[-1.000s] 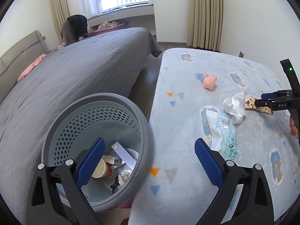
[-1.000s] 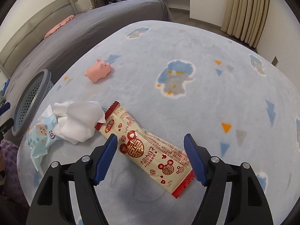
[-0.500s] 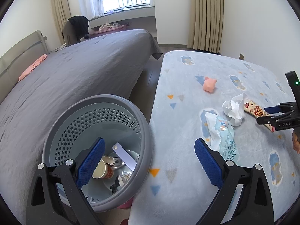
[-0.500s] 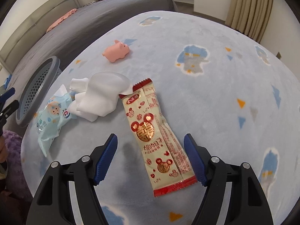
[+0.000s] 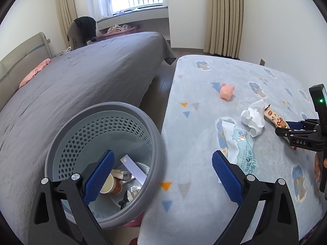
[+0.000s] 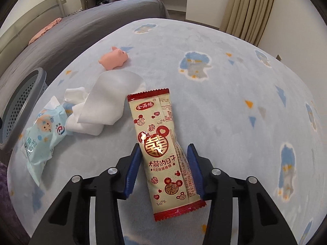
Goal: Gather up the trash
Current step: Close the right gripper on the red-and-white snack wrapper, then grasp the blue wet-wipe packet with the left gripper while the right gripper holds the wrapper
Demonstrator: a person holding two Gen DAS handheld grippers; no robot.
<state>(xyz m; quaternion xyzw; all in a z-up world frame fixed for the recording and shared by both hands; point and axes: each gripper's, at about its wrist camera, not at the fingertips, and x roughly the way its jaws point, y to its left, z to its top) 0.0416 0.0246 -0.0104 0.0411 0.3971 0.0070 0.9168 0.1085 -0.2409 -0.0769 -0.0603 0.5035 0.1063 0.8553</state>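
Note:
A cream and red snack wrapper (image 6: pixel 165 149) lies on the light blue blanket (image 6: pixel 224 94), and it also shows in the left wrist view (image 5: pixel 276 120). My right gripper (image 6: pixel 164 153) straddles it, jaws narrowed with the blue pads at its two long edges; a firm grip cannot be told. Crumpled white tissue (image 6: pixel 106 106) and a pale blue wet-wipe pack (image 6: pixel 40 134) lie left of it. My left gripper (image 5: pixel 161 175) is open and empty, over the rim of a grey perforated trash basket (image 5: pixel 114 114) holding a paper cup and scraps.
A pink toy pig (image 6: pixel 113 58) sits farther back on the blanket. A grey bed (image 5: pixel 81 77) stands to the left with a floor gap between it and the blanket. Curtains and a wall lie at the back.
My right gripper has moved forward over the wrapper and its jaws have narrowed around it. The wrapper now lies lengthwise between the fingers. The left gripper has hardly moved.

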